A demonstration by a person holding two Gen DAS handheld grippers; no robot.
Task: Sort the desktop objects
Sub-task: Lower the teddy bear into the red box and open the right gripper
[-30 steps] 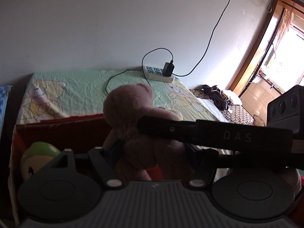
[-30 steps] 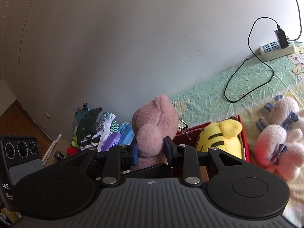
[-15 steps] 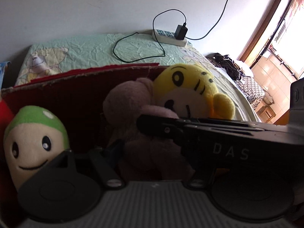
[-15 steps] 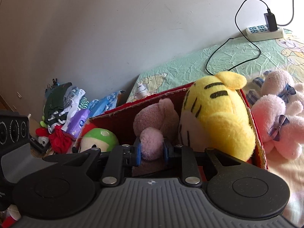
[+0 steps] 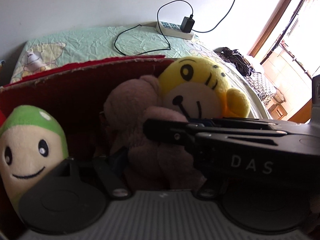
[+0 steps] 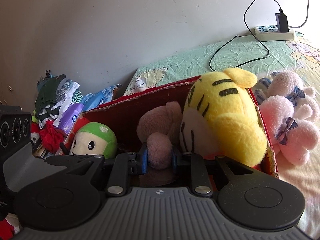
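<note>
I find the pink plush bear (image 6: 158, 126) lowered into the red box (image 6: 128, 108), which serves as my landmark throughout. It sits inside the box between the green-capped plush (image 6: 94, 140) at the box's left end and the yellow tiger plush (image 6: 224, 118) at its right end, pressed against the tiger. My right gripper (image 6: 159, 157) pinches one rounded limb of the bear between its blue pads (image 6: 144, 158); in my judgement I grip so small a part because it steadies the toy while it settles into the narrow gap. My left gripper (image 5: 158, 164) stands around the bear's lower body and its jaws are opening; the bear sits between them, and on the side I can see, the finger (image 5: 116, 160) stands just clear of the plush. I judge this the release stage of the placement. Two pale pink plush rabbits (image 6: 288, 120) lie outside the box, just beside its right wall, not yet sorted.
</note>
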